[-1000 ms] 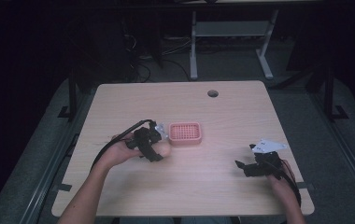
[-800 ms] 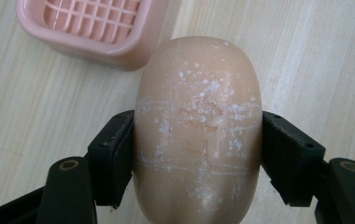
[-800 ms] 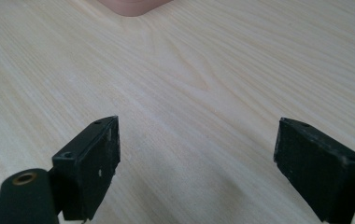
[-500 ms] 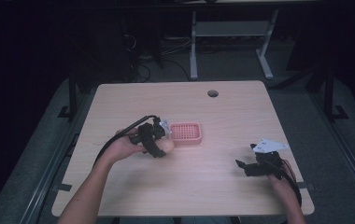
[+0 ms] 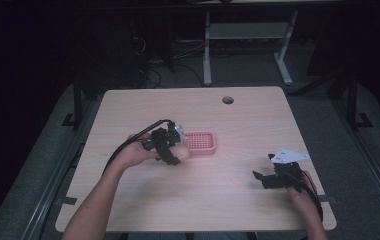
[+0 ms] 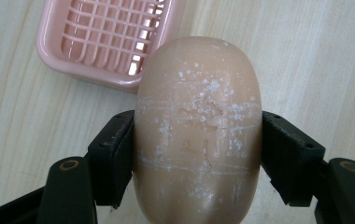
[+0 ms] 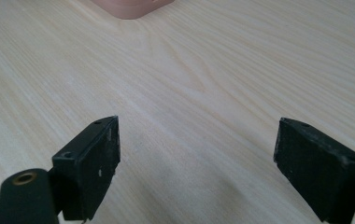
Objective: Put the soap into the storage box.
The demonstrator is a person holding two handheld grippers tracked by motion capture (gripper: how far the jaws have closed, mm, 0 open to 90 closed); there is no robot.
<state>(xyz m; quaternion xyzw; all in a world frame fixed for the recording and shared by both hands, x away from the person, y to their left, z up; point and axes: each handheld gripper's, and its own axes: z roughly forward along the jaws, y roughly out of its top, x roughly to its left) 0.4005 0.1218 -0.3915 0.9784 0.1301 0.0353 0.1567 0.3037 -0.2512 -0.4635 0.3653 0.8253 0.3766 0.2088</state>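
tan, rounded oval bar of soap point(image 6: 198, 135), its surface flecked with white scratches, sits pinched between the two black pads point(image 6: 112, 158) of the left gripper point(image 5: 170, 150), one pad against each long side. just beyond the fingertips lies a pink plastic soap dish with a slotted grid floor point(image 6: 73, 51), on the pale wooden table point(image 7: 222, 70). right gripper point(image 7: 196, 165): jaws spread wide, bare table between them, dish corner far ahead.
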